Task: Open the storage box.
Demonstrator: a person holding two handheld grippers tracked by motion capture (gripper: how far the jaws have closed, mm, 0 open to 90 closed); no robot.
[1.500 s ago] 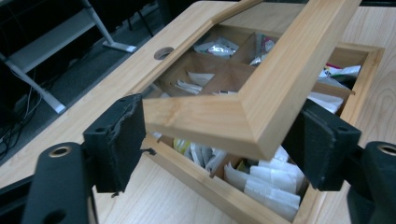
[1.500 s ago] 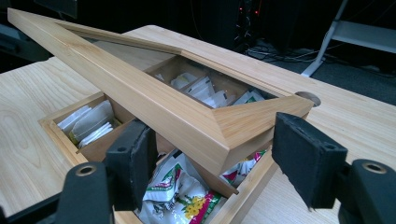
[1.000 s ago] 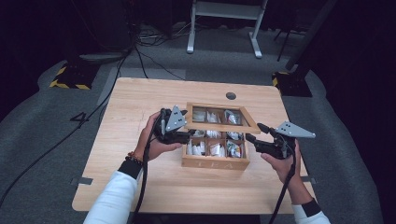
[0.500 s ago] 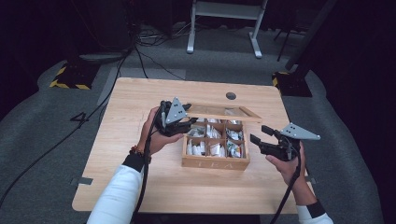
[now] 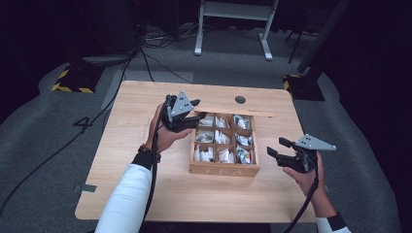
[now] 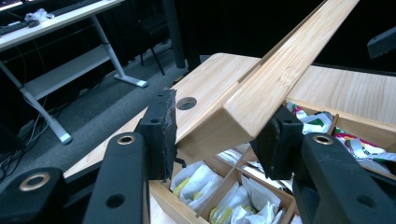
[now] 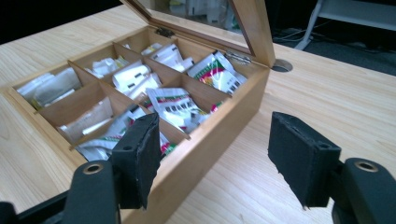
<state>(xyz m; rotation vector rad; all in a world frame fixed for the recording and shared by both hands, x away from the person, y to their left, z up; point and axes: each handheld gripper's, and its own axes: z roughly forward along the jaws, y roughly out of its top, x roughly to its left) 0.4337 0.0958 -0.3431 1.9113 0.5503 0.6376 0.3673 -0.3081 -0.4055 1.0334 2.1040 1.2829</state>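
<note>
A wooden tea box (image 5: 223, 170) with several compartments of tea bags (image 7: 173, 105) sits mid-table. Its glass-paned lid (image 5: 233, 112) is swung up on the far-edge hinges. My left gripper (image 5: 187, 114) is at the box's far left corner. Its jaws have just been closing, and they are now shut on the lid's wooden frame (image 6: 280, 60), which sits between the pads of the left gripper (image 6: 219, 130). My right gripper (image 5: 273, 148) is off the box's right side, low over the table. The right gripper (image 7: 212, 144) is open and holds nothing; the box wall (image 7: 219, 126) and raised lid (image 7: 252, 23) lie ahead of it.
A round hole (image 5: 240, 99) pierces the tabletop (image 5: 145, 194) behind the box. A white stand (image 5: 233, 29) and cables are on the floor beyond the table, with a yellow-and-black base (image 5: 73, 82) at far left. Bare wood lies left of and in front of the box.
The lid has swung up from flat on the box to raised, and my left gripper has risen with it. My right gripper has moved right and down, away from the box.
</note>
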